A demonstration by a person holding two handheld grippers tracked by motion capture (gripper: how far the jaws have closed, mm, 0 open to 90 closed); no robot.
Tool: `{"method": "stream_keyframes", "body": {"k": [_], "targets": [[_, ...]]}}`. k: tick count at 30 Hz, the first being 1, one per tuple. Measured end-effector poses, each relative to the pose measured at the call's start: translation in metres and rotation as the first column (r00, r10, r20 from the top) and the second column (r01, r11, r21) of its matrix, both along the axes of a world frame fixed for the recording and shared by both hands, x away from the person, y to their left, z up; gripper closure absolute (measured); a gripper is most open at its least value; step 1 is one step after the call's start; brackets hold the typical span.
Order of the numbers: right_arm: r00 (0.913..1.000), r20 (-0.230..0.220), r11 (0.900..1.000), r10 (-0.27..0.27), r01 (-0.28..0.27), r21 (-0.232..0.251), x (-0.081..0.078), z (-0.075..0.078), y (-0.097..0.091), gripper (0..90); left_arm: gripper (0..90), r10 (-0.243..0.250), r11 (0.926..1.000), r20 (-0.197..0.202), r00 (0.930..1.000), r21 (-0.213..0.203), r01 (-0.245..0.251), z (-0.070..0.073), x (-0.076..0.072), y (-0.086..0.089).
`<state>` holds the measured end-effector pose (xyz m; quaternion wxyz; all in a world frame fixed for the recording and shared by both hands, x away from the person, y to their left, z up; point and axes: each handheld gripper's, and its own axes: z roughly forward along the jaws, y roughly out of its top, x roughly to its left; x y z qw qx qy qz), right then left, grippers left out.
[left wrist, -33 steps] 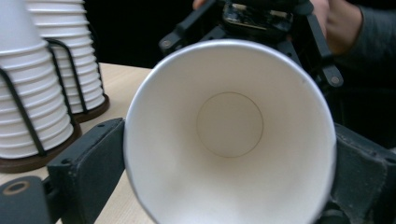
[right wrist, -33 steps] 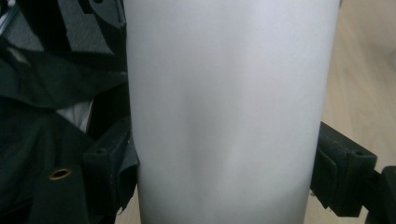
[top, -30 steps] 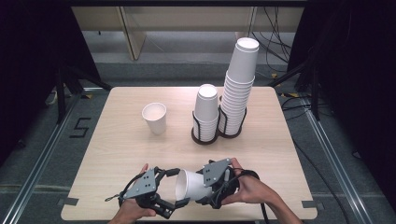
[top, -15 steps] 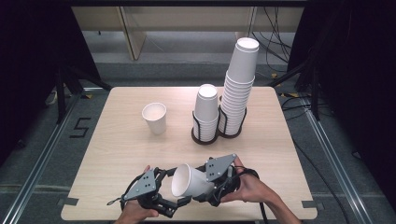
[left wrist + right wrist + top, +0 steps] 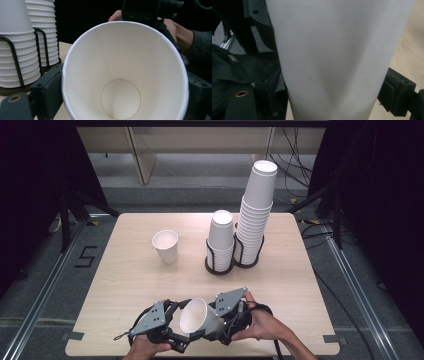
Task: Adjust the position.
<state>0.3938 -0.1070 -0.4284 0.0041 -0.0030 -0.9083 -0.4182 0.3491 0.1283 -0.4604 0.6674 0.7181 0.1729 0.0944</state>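
1. Two grippers meet at the bottom centre of the high view, and between them I have a white paper cup (image 5: 197, 317) lying tilted, its mouth turned up and to the left.
2. Left gripper (image 5: 172, 332): its jaws have just been closing, and in the left gripper view they sit right against the cup's rim on either side, so I call it gripping the cup (image 5: 125, 75).
3. Right gripper (image 5: 220, 322): clamped on the cup's base end; in the right gripper view the cup wall (image 5: 337, 55) runs straight up between its jaws.
4. Cup is off the table (image 5: 125, 280), just above its near edge.
5. Left of centre in the high view, a single cup (image 5: 165, 246) stands upright.
6. Right of it, a short stack (image 5: 221, 237) and a tall stack (image 5: 256, 210) sit upside down in a black wire holder (image 5: 235, 262).
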Motion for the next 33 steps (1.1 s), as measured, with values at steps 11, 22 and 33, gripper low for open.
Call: {"method": "stream_keyframes", "body": {"k": [11,22,33], "targets": [[0.9997,0.022,0.9979,0.011,-0.009,-0.064,-0.001,-0.004,-0.003,22.6,8.0,0.017,0.9999,-0.005,0.9998,0.002,-0.017,0.002,-0.001,-0.001],[0.9995,-0.032,0.9934,0.006,-0.003,0.115,0.001,-0.007,-0.001,23.3,7.3,0.048,0.9948,-0.006,0.9988,-0.090,-0.048,0.002,-0.002,0.000],[0.9973,-0.072,0.9893,-0.011,0.021,0.145,-0.002,-0.017,0.009,22.5,11.3,0.028,0.9936,-0.028,0.9992,-0.108,-0.031,0.003,-0.001,0.001]]}}
